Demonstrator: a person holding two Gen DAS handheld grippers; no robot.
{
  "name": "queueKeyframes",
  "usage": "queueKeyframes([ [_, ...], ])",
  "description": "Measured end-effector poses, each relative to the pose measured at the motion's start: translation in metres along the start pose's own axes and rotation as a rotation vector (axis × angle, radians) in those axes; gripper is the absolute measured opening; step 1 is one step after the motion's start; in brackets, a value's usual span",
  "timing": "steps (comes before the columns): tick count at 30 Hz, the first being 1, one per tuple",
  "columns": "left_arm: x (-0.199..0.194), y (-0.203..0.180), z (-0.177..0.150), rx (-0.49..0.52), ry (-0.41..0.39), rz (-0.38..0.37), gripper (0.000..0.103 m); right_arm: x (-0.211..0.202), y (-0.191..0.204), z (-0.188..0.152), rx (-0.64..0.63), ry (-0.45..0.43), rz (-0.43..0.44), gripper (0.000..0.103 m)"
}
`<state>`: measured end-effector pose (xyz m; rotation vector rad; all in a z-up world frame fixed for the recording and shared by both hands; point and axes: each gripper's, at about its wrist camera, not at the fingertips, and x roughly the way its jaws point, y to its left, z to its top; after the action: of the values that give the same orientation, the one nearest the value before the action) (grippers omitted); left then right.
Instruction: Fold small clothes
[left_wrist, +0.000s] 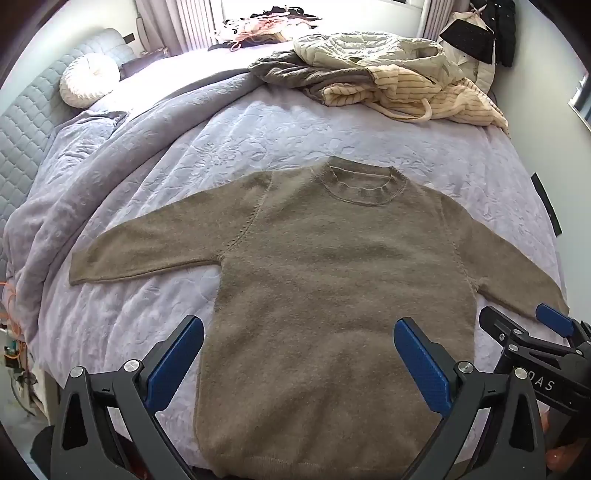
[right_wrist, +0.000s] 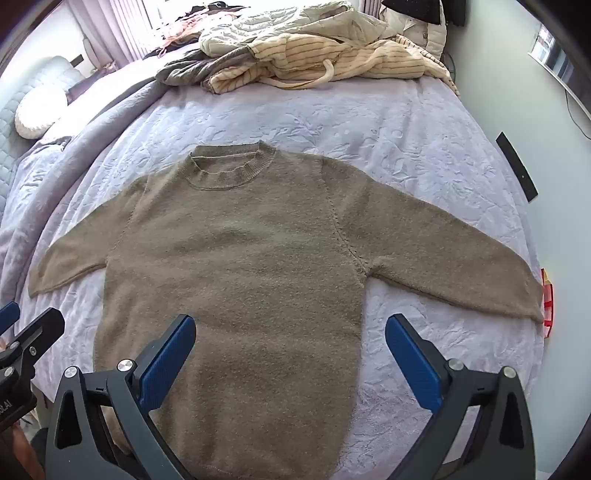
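No container is seen in either view. A taupe knit sweater (left_wrist: 325, 280) is laid flat, front up, on a bed covered with a lilac quilted bedspread (left_wrist: 229, 140). Both sleeves are spread outward and the ribbed collar is directed away from the cameras. The hem lies nearest the cameras.

The left gripper (left_wrist: 299, 350) is held above the lower left part of the sweater. Its jaws stand wide apart and nothing is gripped; the left blue pad is seen over bare bedspread just beside the sweater's side edge, the other over the knit.

The right gripper (right_wrist: 290, 349) is held above the lower right part. Its jaws are likewise spread fully and empty, straddling the sweater's right side edge.

A pile of other clothes (left_wrist: 399, 81) is located at the far side of the bed, well apart from the sweater.
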<state>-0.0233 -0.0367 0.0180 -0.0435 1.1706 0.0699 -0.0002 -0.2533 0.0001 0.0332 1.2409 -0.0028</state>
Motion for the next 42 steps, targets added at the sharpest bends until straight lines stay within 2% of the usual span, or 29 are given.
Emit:
queueKeyframes([
  [21, -0.001, 0.002, 0.003, -0.009, 0.000, 0.014, 0.103, 0.000, 0.003, -0.001, -0.004, 0.000, -0.003, 0.102],
  [27, 0.001, 0.003, 0.004, -0.014, 0.002, 0.021, 0.103, 0.006, 0.001, -0.001, 0.001, 0.041, 0.005, 0.102],
  [37, 0.000, 0.001, 0.007, -0.023, -0.005, 0.031, 0.103, 0.006, 0.001, 0.001, 0.000, -0.011, 0.006, 0.102],
  [42, 0.001, -0.001, 0.009, -0.019, -0.006, 0.032, 0.103, 0.009, 0.002, 0.004, -0.001, 0.025, 0.012, 0.102],
])
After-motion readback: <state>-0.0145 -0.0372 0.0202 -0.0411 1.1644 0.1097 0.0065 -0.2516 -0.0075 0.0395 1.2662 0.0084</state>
